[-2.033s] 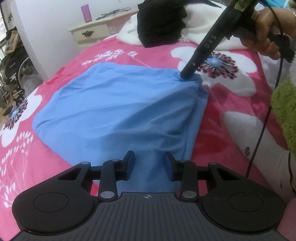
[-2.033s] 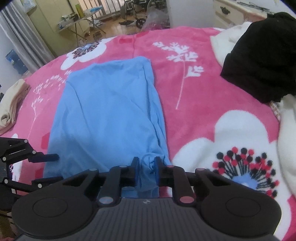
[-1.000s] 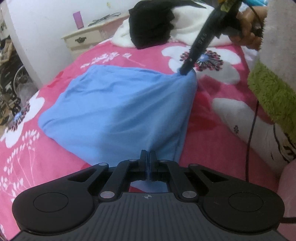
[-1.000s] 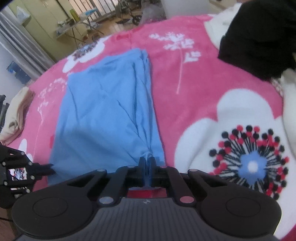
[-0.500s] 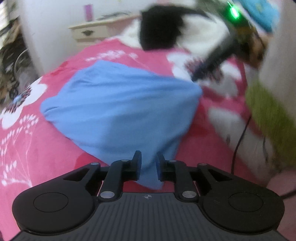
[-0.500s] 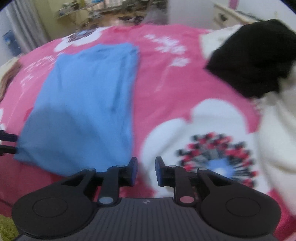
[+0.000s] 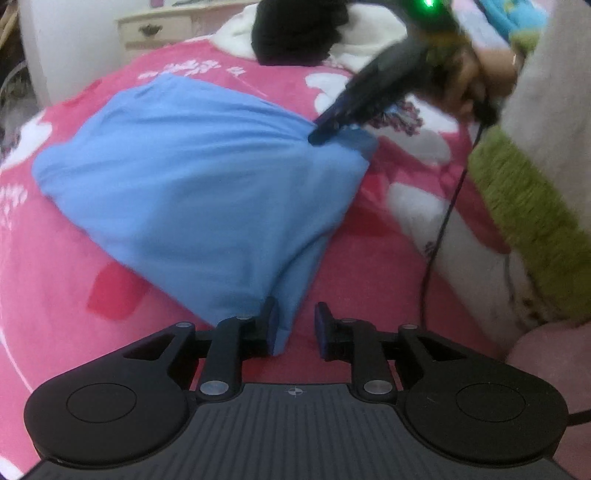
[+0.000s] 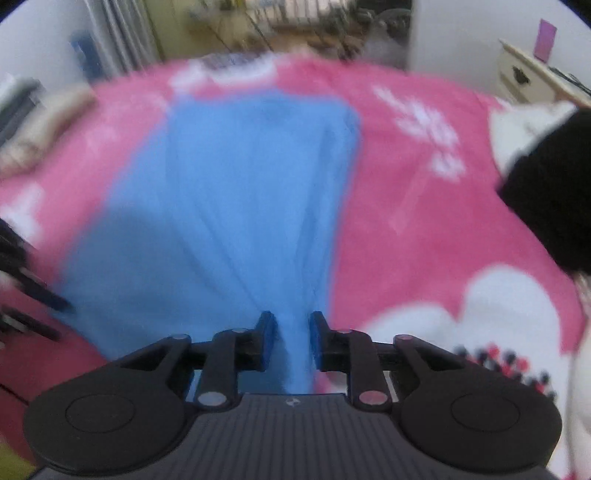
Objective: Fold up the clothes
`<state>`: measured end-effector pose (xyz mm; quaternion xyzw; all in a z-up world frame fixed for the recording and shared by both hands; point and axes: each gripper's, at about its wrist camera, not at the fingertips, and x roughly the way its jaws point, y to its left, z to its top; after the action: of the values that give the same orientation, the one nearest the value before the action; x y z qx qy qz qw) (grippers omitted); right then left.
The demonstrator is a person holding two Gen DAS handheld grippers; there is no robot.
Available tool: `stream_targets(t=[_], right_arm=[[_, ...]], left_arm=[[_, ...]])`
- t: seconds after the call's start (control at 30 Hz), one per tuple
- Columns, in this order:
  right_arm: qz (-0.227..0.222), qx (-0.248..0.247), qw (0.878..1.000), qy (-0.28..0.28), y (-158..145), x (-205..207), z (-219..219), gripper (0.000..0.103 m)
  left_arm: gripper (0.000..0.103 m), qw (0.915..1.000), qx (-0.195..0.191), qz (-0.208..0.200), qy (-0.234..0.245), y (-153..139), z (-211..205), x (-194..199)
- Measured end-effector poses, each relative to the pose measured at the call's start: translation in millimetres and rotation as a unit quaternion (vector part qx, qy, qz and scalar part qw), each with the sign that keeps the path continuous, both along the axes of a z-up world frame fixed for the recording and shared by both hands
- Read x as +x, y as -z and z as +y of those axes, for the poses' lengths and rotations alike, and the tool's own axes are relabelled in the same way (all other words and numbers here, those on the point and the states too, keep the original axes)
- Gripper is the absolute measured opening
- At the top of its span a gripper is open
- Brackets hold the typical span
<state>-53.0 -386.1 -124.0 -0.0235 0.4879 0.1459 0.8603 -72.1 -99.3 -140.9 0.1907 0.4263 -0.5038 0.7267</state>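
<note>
In the left wrist view, a blue garment is seen spread across a pink flowered blanket that covers a bed, with one corner drawn toward the near edge of the bed. That corner lies between the fingers of the left gripper, whose jaws have just been opening and now stand a little apart; the cloth touches the left-hand pad, while a gap is left before the right-hand pad, so the corner is not pinched. At the garment's far right corner the tip of the right gripper is seen over the cloth, carried by a hand that is blurred; whether that tip touches the cloth cannot be told from here. A black garment lies on white bedding toward the head of the bed, and a cream nightstand stands beyond the far left edge. In the right wrist view, which is heavily blurred, the blue garment is seen running away along the bed, and a narrow bunched strip of it passes between the fingers of the right gripper. These jaws have also just been opening and are slightly parted, with a little space seen on each side of the strip, so no grip is shown. The black garment is seen at the right edge.
</note>
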Motion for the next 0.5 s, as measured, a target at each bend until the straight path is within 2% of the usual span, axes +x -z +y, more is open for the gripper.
stream_targets(t=[0.1, 0.17, 0.23, 0.33, 0.43, 0.5], right_arm=[[-0.014, 0.008, 1.0, 0.019, -13.1, 0.0, -2.5, 0.025], [-0.03, 0.008, 0.999, 0.023, -22.7, -1.9, -0.1, 0.025], [-0.04, 0.019, 0.999, 0.025, -29.9, -2.0, 1.2, 0.025], [-0.047, 0.041, 0.998, 0.014, -33.1, 4.5, 5.3, 0.025], [-0.044, 0.046, 0.998, 0.0, -29.7, 9.3, 13.4, 0.025], [-0.038, 0.046, 0.998, -0.002, -25.6, 10.5, 15.7, 0.025]], left_arm=[[0.021, 0.9998, -0.006, 0.015, -0.009, -5.1, 9.2, -1.2], [0.021, 0.9998, -0.013, 0.003, -0.015, -9.3, 15.1, -4.7], [0.021, 0.9995, -0.018, -0.023, -0.011, -10.8, 15.5, -9.4], [0.021, 0.9967, -0.014, -0.074, 0.032, -6.4, 5.4, -19.7], [0.021, 0.9896, -0.004, -0.123, 0.075, 0.7, -6.4, -28.9], [0.018, 0.9851, 0.006, -0.149, 0.086, 6.3, -11.7, -30.1]])
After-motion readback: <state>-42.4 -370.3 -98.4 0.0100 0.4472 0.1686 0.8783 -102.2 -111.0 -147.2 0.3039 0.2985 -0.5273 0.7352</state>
